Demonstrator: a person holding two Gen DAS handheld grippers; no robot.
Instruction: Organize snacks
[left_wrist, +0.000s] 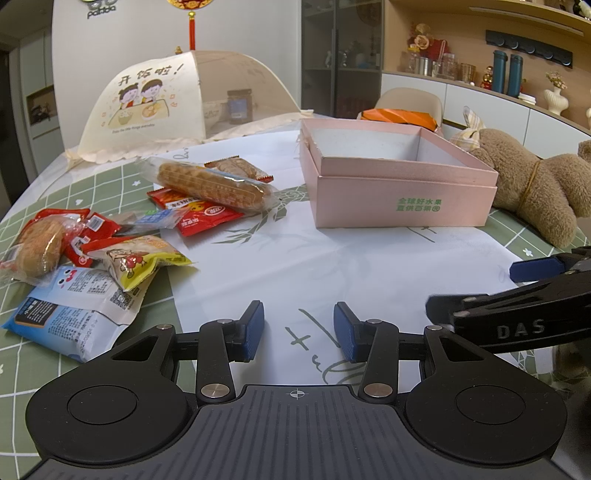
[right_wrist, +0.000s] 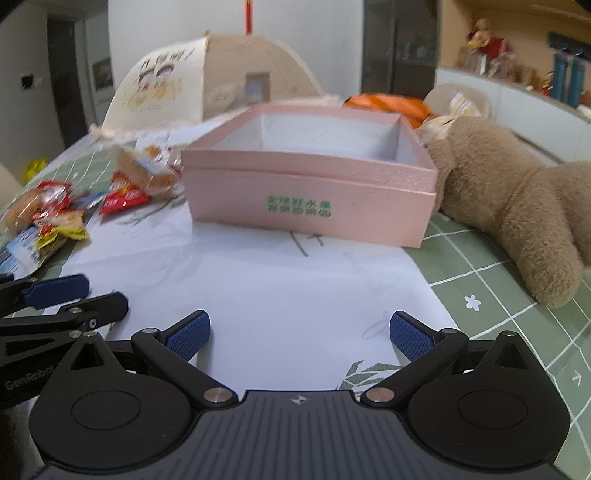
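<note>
An open pink cardboard box (left_wrist: 399, 195) with a white lining is seen standing empty near the middle of the tabletop (left_wrist: 332, 266), its mouth upward, presumably set there to receive the snacks. The wrapped snacks are heaped to the left of it and apart from it: a long waffle biscuit in a clear wrapper (left_wrist: 214, 182) lies across red sachets (left_wrist: 201, 218), while a yellow-edged packet (left_wrist: 136, 260), a round cake in a clear wrapper (left_wrist: 37, 249) and a pale blue packet (left_wrist: 70, 310) are spread nearer the edge. Nothing has yet been placed in the box, so the sorting is judged to be at its start. The left gripper (left_wrist: 299, 330) is held low over the white sheet with its fingers partly apart and nothing between them; the right gripper (right_wrist: 299, 334) is held just beside it, spread wider and likewise empty. A brown plush toy (left_wrist: 532, 184) is rested against the right side of the box.
</note>
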